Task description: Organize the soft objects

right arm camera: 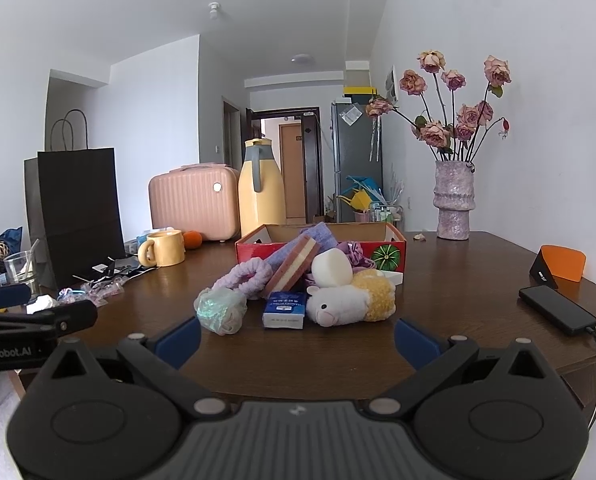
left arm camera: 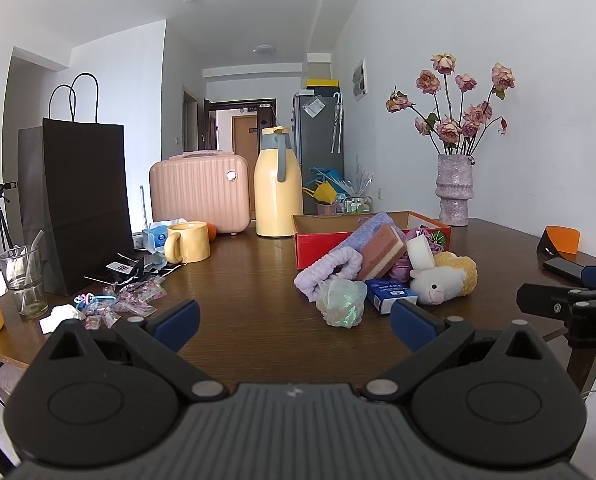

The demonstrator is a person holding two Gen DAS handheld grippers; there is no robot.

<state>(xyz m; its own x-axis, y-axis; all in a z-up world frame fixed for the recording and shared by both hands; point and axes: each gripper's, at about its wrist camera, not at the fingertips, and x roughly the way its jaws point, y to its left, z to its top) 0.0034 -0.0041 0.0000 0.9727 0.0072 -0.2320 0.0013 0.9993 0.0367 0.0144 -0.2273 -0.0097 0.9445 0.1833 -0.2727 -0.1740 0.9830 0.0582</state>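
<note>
A pile of soft things lies on the brown table in front of a red cardboard box: a plush sheep, a lilac headband, a pale green bath pouf, a pink and cream sponge, a white sponge and a blue tissue pack. My left gripper is open, short of the pile. My right gripper is open too, just before the tissue pack.
A yellow flask, pink case, yellow mug, black paper bag, glass and small sachets stand to the left. A vase of dried roses, an orange-topped box and a phone sit right.
</note>
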